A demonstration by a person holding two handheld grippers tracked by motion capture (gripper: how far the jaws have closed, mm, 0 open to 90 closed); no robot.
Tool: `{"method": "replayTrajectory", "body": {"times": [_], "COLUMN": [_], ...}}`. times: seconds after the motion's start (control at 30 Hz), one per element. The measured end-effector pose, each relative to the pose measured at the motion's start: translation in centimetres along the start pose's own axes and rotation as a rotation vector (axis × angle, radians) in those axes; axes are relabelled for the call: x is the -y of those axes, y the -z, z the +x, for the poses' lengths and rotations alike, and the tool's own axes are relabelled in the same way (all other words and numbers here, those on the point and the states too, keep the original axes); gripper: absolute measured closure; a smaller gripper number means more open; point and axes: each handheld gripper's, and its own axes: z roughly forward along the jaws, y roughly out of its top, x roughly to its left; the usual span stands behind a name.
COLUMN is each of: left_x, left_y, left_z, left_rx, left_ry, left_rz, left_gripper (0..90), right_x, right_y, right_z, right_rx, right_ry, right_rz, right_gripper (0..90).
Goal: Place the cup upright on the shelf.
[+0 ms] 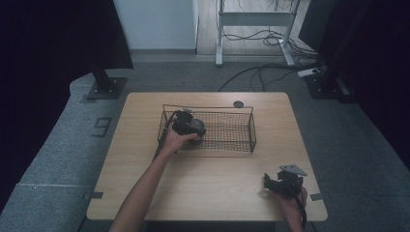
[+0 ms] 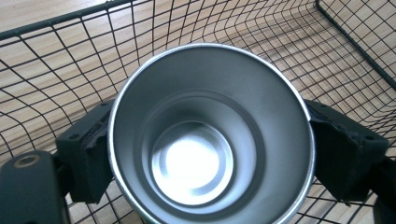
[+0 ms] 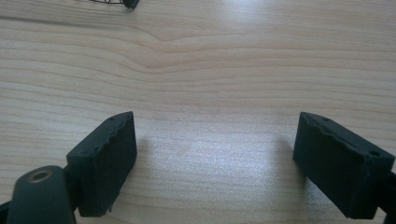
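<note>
1. Left gripper view: cup (image 2: pixel 187 163) dead centre between the jaws of the left gripper (image 2: pixel 208 149), mouth open toward the camera, bright bottom visible straight down the bore.
2. Long axis of cup: along the jaws' own line of sight and square to their closing direction, with round wall offered to both pads.
3. Left jaws: one black pad on each side of the rim, seemingly flush against it. Contact line hidden under the rim, so impossible to tell whether pressing or merely standing alongside.
4. Basket (image 2: pixel 60 70): wire mesh below, beyond and to both sides of the jaws, so cup well inside it. In the high view, at the basket end nearest the left hand. Unclear whether cup bottom rests on the mesh.
5. Right gripper (image 3: pixel 215 154): jaws spread wide, nothing between them, bare table (image 3: pixel 201 60) ahead. Basket corner far beyond the tips, at the top edge of the right gripper view. Well apart from cup.
6. Nearer hand: the left, by far.
7. Judgement on the coming move: everything hinges on the cup's axis. Probably safest to part the pads evenly and draw back along that axis, never sideways, to avoid catching the rim and tipping the cup against the wire.
</note>
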Motion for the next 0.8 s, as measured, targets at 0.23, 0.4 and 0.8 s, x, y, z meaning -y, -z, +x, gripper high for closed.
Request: {"method": "replayTrajectory", "body": {"times": [0.23,0.4,0.8], "left_x": [-0.1,-0.3,0.2], "left_y": [0.6,1.6,5.0], "left_z": [-0.2,-0.5,-1.1], "left_rx": [-0.018,-0.009,0.030], "left_ry": [-0.015,-0.017,-0.042], "left_rz": [-0.032,-0.077,-0.165], "left_gripper": [10.7,5.6,5.8], "right_x": [0.0,0.0,0.0], "right_y": [0.0,0.0,0.0], "right_z": [0.0,0.0,0.0], "right_rx": [0.000,0.000,0.001], "right_ry": [0.000,-0.001,0.000], "right_rz": [0.000,0.000,0.000], "right_gripper": [13.2,13.2,13.2]}}
